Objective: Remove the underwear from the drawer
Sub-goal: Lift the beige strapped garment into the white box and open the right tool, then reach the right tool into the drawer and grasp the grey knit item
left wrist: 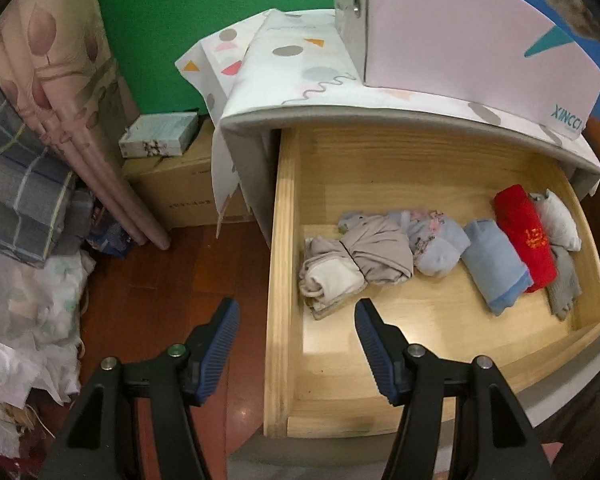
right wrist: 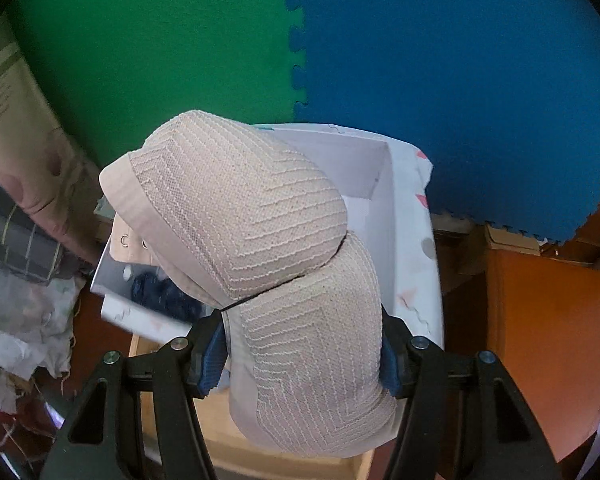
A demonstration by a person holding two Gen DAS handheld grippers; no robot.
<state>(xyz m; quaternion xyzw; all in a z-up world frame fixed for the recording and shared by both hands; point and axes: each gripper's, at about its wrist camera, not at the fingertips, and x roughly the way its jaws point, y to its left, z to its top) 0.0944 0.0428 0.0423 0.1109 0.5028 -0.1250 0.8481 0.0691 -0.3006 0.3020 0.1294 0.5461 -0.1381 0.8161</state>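
In the left wrist view the wooden drawer (left wrist: 284, 264) stands pulled out. Along its back lie rolled garments: a beige bundle (left wrist: 356, 260), a pale floral roll (left wrist: 436, 244), a light blue fold (left wrist: 492, 264), a red roll (left wrist: 524, 236), and white and grey pieces (left wrist: 560, 240). My left gripper (left wrist: 296, 344) hangs open over the drawer's front left corner, with nothing between its blue pads. In the right wrist view my right gripper (right wrist: 300, 356) is shut on a beige padded bra (right wrist: 260, 248), one cup between the pads and the other cup sticking up above a white box (right wrist: 364, 168).
A patterned white cloth (left wrist: 292, 68) covers the cabinet top, and a white box (left wrist: 472, 40) stands on it. Cardboard boxes (left wrist: 180, 184) sit on the wooden floor left of the cabinet. Rolled bedding and fabric (left wrist: 32, 184) pile up at far left. Green and blue foam mats (right wrist: 460, 80) line the wall.
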